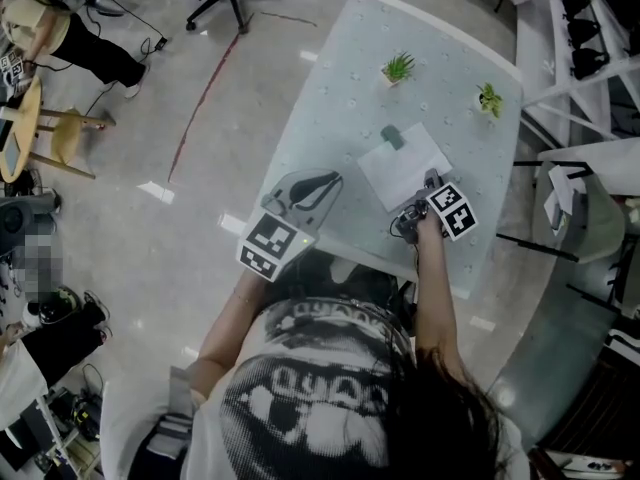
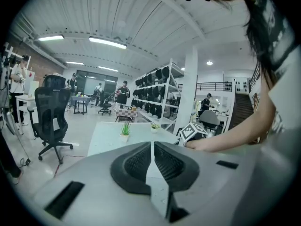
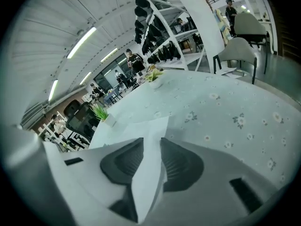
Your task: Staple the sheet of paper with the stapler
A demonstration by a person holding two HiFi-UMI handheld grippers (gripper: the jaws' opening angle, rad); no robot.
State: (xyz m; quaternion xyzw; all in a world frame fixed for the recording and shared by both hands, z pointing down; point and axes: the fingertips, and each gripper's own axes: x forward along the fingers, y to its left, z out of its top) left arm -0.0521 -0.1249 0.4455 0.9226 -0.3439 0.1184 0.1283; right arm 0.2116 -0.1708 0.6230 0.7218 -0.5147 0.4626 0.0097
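right tongs [image 3: 151, 142] aslant downward, apart astride the paper [image 3: 135, 128]

No word, number or brand can be read anywhere. The left marker cube [image 1: 268, 244] and the right marker cube [image 1: 452, 211] carry only black-and-white square patterns, not letters. The person's dark shirt [image 1: 320, 388] has a pale band of lettering above a printed graphic, too blurred to spell out. The sheet of paper [image 1: 405, 168] on the desk [image 1: 330, 118] looks blank.
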